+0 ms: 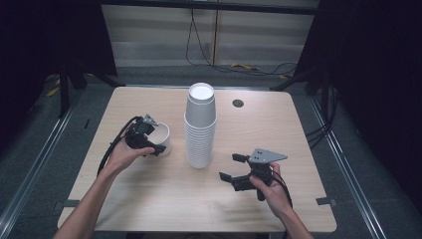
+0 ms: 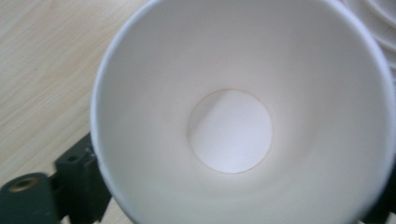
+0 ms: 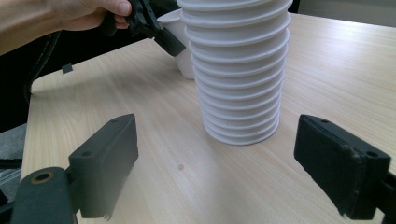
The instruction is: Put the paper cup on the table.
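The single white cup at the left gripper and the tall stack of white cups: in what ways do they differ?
The single cup stands upright, mouth up, so its empty inside shows; the stack stands upside down, with a closed bottom on top. The single cup is low; the stack, made of many nested cups, rises far higher. The left gripper is at the single cup; the stack stands free. Both are white paper cups on the table.

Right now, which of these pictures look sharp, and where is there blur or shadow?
High view: bright wooden table, dark surroundings. Left gripper view: single white paper cup close up, soft, shadow across its bottom. Right gripper view: stack of white paper cups sharp, near black fingers blurred.
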Demonstrator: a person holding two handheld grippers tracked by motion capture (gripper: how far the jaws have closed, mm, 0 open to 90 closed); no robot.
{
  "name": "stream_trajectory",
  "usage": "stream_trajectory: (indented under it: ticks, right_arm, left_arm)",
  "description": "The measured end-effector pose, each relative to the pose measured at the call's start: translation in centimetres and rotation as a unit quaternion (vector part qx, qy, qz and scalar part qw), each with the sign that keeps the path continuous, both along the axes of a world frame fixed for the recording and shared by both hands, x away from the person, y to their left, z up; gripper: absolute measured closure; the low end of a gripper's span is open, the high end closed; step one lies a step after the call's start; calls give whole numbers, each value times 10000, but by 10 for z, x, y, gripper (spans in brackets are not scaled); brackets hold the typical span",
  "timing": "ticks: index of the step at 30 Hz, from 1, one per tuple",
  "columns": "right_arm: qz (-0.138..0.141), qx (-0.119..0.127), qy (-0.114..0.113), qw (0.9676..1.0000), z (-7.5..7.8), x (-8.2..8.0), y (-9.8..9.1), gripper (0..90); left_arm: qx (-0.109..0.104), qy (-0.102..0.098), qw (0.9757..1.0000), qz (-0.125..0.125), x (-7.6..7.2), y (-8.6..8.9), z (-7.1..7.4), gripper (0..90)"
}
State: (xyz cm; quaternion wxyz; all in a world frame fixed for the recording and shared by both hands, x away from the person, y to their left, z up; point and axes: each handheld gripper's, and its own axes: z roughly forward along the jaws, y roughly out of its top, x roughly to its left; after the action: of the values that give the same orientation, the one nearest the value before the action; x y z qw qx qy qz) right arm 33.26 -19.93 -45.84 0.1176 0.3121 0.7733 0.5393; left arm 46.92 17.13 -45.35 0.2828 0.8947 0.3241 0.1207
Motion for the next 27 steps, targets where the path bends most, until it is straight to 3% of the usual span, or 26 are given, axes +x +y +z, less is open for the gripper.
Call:
stream_trajectory:
  ticks: [2, 8, 15, 22, 27]
  right_arm:
    - [6, -6, -4, 10000, 0, 0, 0, 138]
    - [8, -12, 21, 10000, -1, 0, 1, 138]
    - [-1, 0, 7, 10000, 0, -1, 0, 138]
    - [5, 1, 13, 10000, 0, 0, 1, 138]
    - [-8, -3, 16, 10000, 0, -1, 0, 138]
  left_arm:
    - [-6, -7, 10000, 32, 0, 1, -2, 153]
    - [-76, 12, 10000, 52, 0, 4, -3, 155]
    - [-63, 185, 9997, 153, -1, 11, -15, 159]
    - [-144, 261, 9994, 168, -5, 20, -18, 159]
    - [-428, 215, 9986, 225, -12, 31, -13, 159]
